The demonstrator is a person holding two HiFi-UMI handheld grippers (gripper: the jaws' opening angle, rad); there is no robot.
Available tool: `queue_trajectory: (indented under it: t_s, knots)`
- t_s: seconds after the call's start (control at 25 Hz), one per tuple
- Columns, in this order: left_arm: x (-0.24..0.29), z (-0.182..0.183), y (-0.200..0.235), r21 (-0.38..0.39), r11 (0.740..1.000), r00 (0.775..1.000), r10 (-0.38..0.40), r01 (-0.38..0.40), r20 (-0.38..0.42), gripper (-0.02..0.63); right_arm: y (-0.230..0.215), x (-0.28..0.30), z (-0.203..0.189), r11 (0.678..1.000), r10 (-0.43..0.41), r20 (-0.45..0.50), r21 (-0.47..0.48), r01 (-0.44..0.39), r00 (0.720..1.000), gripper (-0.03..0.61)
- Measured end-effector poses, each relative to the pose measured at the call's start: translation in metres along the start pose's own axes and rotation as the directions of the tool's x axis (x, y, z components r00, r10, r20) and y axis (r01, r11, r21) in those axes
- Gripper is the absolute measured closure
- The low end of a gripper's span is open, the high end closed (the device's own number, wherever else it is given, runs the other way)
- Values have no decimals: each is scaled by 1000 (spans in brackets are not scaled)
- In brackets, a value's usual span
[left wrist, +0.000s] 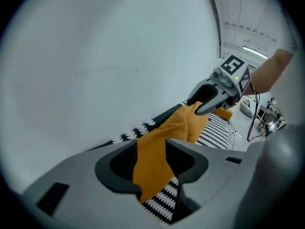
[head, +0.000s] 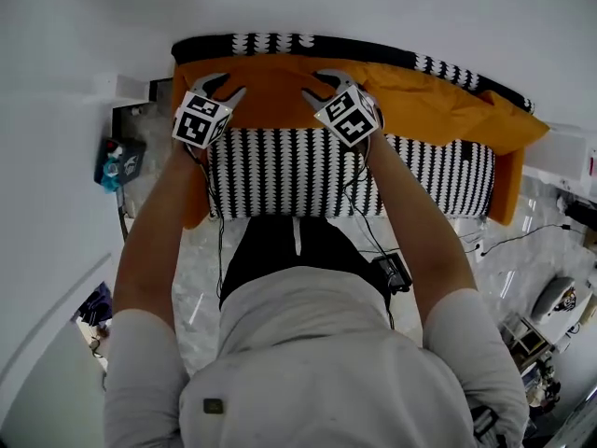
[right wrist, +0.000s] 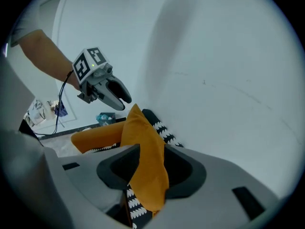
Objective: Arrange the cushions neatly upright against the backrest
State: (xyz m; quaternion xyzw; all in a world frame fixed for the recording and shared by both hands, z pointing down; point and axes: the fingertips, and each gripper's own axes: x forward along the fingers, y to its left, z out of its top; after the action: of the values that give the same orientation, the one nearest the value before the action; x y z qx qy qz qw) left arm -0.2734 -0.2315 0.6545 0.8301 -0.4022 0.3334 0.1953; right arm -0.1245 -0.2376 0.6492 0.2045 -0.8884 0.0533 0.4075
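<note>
A black-and-white patterned sofa (head: 280, 171) stands against a white wall, its backrest (head: 280, 42) on the far side. An orange cushion (head: 275, 96) lies along the backrest, and both grippers hold its upper edge. My left gripper (head: 221, 84) is shut on the cushion's left part, with orange fabric (left wrist: 155, 147) filling the gap between its jaws (left wrist: 151, 161). My right gripper (head: 311, 82) is shut on the cushion further right, and the fabric (right wrist: 143, 137) rises in a peak between its jaws (right wrist: 147, 163). A second orange cushion (head: 448, 110) slumps at the right.
The white wall stands right behind the backrest. On the marble floor lie a blue item (head: 117, 161) to the left, a black box with cables (head: 392, 271) near the person's legs, and clutter (head: 550, 297) at the right. Orange side pieces (head: 508, 185) flank the seat.
</note>
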Motion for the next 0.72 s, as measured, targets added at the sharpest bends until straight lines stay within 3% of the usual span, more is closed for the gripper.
queue_trajectory:
  t_s: [0.36, 0.72]
  knots:
    - [-75, 57, -67, -80, 994, 981, 86, -73, 175, 430, 12, -120, 24, 996, -68, 201, 65, 56, 977, 407]
    - [-158, 117, -153, -122, 986, 923, 152, -115, 353, 431, 29, -256, 38, 984, -170, 386, 113, 136, 907, 424]
